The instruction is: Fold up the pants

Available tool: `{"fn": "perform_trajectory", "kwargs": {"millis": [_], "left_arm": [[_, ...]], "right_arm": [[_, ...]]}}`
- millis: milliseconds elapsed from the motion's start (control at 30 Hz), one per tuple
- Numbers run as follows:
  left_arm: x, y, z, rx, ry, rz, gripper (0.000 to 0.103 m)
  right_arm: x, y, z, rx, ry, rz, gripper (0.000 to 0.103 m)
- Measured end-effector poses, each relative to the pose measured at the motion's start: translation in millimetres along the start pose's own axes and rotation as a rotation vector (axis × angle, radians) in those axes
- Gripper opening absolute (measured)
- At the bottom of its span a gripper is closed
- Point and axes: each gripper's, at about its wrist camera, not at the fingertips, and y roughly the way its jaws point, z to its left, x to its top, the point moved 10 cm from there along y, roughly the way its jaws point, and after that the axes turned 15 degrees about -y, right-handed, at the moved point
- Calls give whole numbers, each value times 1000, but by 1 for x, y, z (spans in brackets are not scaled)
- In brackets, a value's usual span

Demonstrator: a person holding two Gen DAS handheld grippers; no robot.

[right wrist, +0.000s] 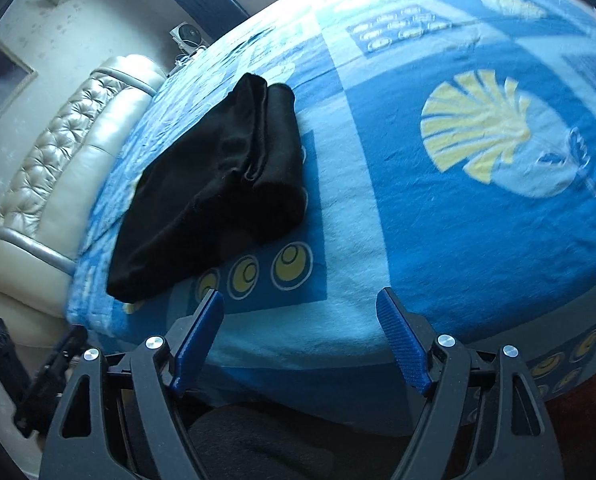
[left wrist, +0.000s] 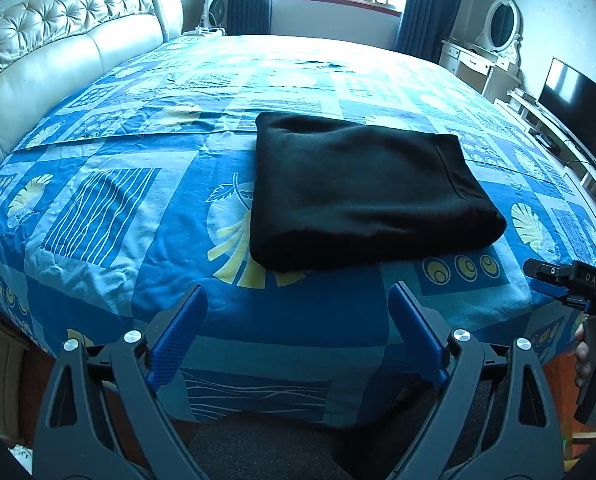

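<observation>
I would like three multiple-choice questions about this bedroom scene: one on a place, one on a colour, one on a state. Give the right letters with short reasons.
1. Where do the pants lie?
A. on the bed cover
B. on the floor
C. on the dressing table

2. What colour are the pants?
A. white
B. black
C. red

3. In what state are the pants?
A. spread out flat at full length
B. held up by the tongs
C. folded into a compact bundle

Answers:
1 A, since the blue patterned cover shows all around them.
2 B, as both views show dark black cloth.
3 C, because layered edges show, and both the left tongs and the right tongs are open and empty.
</observation>
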Motion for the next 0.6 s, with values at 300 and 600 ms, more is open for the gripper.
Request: {"fn": "perform_trajectory", "kwargs": {"millis": [300, 600], "left_arm": [[2, 2, 3, 47, 3, -26, 92], [4, 2, 7, 85, 5, -39, 92]], "right_arm": [[3, -7, 20, -163, -137, -42, 78], [3, -14, 44, -211, -217, -82, 81]]}}
